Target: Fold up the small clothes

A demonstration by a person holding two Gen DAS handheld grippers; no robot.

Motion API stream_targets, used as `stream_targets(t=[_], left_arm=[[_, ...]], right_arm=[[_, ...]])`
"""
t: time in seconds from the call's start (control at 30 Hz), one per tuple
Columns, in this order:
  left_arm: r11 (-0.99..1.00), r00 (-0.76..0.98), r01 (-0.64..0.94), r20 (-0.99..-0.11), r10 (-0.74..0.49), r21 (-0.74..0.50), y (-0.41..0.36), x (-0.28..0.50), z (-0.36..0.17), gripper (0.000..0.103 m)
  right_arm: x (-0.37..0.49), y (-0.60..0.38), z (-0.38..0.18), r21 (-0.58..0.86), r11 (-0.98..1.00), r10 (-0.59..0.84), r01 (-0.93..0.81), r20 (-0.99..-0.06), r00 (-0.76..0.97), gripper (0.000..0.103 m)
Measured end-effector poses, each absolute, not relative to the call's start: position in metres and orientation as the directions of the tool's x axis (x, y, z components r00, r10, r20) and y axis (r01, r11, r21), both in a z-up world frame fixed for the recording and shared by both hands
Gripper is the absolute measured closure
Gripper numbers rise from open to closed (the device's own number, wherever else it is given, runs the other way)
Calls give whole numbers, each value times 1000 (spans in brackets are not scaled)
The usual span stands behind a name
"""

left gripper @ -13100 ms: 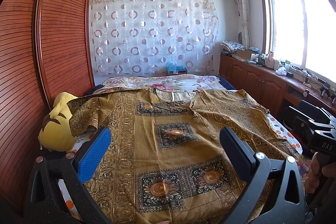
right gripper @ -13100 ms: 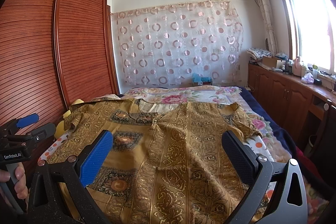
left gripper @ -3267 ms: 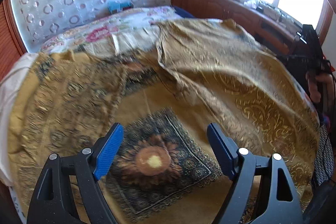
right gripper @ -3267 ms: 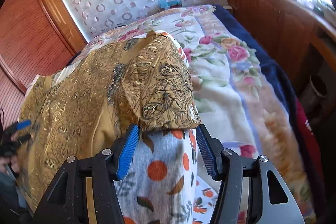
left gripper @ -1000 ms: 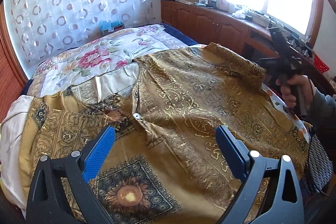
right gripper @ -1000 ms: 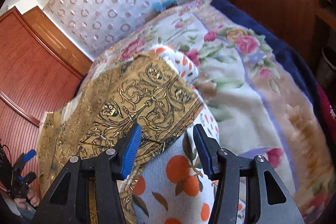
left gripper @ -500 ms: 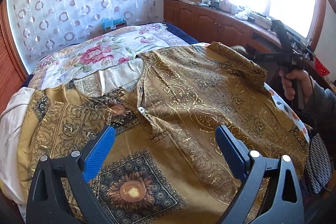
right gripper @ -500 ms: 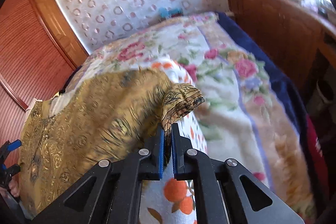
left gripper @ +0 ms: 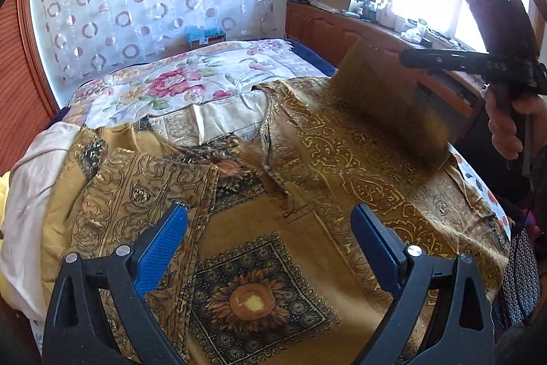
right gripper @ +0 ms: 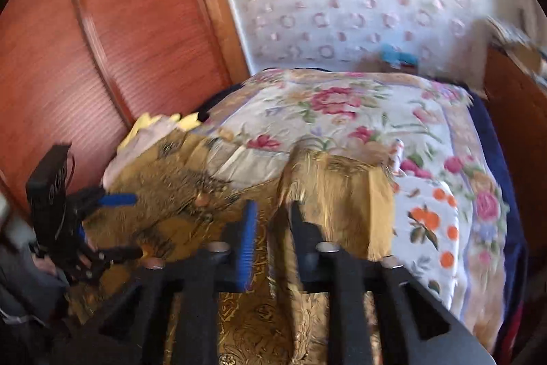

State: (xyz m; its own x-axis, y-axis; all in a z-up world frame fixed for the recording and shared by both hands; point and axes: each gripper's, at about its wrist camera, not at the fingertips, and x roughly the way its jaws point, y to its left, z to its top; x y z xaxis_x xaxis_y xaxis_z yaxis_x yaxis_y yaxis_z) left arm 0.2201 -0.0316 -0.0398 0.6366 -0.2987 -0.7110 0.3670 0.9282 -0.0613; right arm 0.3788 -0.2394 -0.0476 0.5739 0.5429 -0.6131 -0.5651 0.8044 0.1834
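Observation:
A gold patterned shirt (left gripper: 307,180) lies spread on the bed, collar toward the far side. Its left sleeve (left gripper: 136,194) is folded in over the body. My left gripper (left gripper: 270,231) is open and empty, hovering above the shirt's chest. My right gripper (right gripper: 270,221) has its jaws a small gap apart with the shirt's right sleeve (right gripper: 342,190) between them, lifted off the bed. In the left wrist view the right gripper (left gripper: 410,61) holds that blurred sleeve (left gripper: 383,112) up at the right. The left gripper (right gripper: 116,224) shows at the left of the right wrist view.
A floral quilt (left gripper: 191,81) covers the far half of the bed. An orange-print sheet (right gripper: 430,221) lies at the bed's right edge. A red wooden wardrobe (right gripper: 102,33) stands to the left, a wooden cabinet (left gripper: 342,33) to the right. A yellow plush (right gripper: 150,125) sits by the wardrobe.
My right gripper, shut on the right sleeve, has lifted it and swung it left over the shirt; the view is motion-blurred. My left gripper has barely moved.

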Motion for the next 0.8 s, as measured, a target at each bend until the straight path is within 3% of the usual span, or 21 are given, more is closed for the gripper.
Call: stream_targets(t=[0.03,0.07,0.17,0.4,0.57,0.8], left_arm=[[928,636,367,-712,-298,-61,-31,219,-40,6],[928,635,368,-713,-298,-61,-30,219,-41,6],[929,634,366,-715,-293,-55,-28,219,-43,6],[948,648,313,-716,-260,-61,-1,223,-48,6],[962,660,271,-723,-206,-27,21,228,-50,6],[981,703,192,-696,-146,-11,66,234,-38,6]], right_arm=[[380,-241,-50,192,805,545,-561,-614,571,58],[380,-243,-52,204,812,541,-546,-612,576,56],[381,-259,-60,209,838,512,-504,-620,595,56],[377,-284,-105,112,936,296,-333,-761,577,56],[359,-292,-122,123,942,284,-313,-791,542,56],[370,-298,-113,119,929,311,-351,-765,564,56]])
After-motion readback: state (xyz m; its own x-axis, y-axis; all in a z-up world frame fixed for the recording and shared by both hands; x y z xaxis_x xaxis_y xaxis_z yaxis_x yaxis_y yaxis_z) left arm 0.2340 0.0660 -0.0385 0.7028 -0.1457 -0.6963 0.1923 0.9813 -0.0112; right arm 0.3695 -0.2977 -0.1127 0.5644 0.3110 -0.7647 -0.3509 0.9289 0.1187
